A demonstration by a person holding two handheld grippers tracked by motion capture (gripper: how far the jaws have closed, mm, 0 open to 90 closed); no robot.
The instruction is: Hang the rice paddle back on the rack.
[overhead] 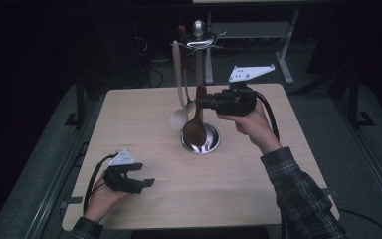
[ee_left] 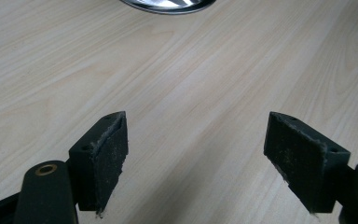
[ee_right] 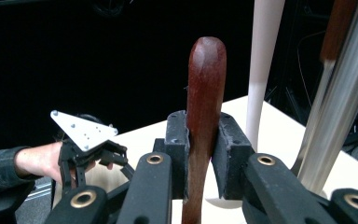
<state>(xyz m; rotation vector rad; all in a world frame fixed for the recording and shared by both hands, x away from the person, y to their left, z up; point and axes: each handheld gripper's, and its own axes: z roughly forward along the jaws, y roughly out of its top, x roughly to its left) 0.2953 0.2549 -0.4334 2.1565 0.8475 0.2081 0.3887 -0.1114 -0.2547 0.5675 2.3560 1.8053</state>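
Your table is the biggest thing here: a pale wood-grain laminate top with rounded corners, its straight grain streaked across the left gripper view. On its far middle stands the utensil stand, a polished steel pole rising from a round, mirror-bright base and topped by a shiny knob with thin wire hooks. From those hooks hangs a cream, smooth-looking spoon, long-handled, its rounded bowl low beside the pole.

Your right gripper is raised over the stand's base, and its black jaws are clamped on the handle of the dark wooden spoon. In the right gripper view that handle is glossy reddish-brown with a rounded tip poking up above the pads; the oval bowl hangs down just above the steel base.

Your left gripper sits low over the near left of the table, well apart from the stand. Its jaws are spread wide with nothing between them; the pads are flat, matte black and frayed at the edges.
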